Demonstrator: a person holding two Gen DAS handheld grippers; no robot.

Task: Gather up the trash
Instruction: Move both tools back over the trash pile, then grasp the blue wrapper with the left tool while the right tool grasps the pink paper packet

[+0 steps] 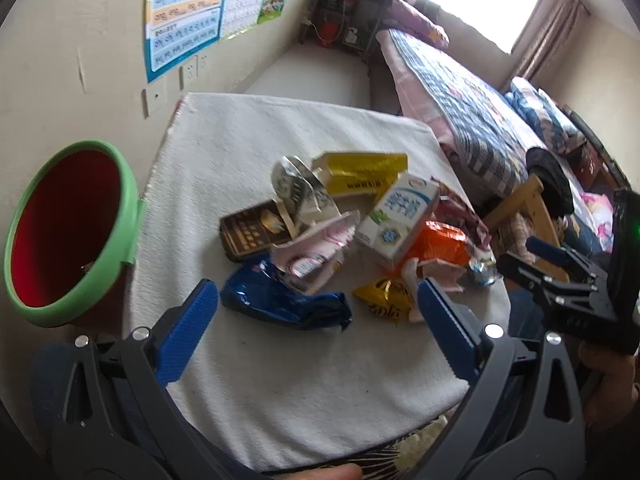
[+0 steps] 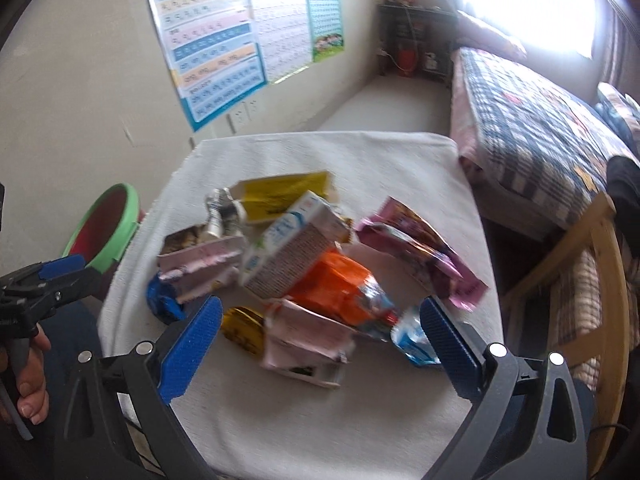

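A pile of trash lies on a white cloth-covered table (image 1: pixel 248 148): a blue wrapper (image 1: pixel 280 300), a yellow wrapper (image 1: pixel 384 296), a white milk carton (image 1: pixel 396 216), an orange packet (image 1: pixel 440 244), a gold box (image 1: pixel 360 172), a brown box (image 1: pixel 252 232). My left gripper (image 1: pixel 316 312) is open and empty, just above the blue wrapper. My right gripper (image 2: pixel 320 328) is open and empty, over a pink carton (image 2: pixel 308 344) and the orange packet (image 2: pixel 340 288). A green-rimmed red bin (image 1: pixel 72 232) stands left of the table; it also shows in the right wrist view (image 2: pixel 108 228).
A bed with a checked quilt (image 1: pixel 460 96) runs along the right. A wooden chair (image 2: pixel 600 280) stands by the table's right edge. Posters (image 1: pixel 184 12) hang on the wall behind. A dark shelf (image 1: pixel 348 12) stands in the far corner.
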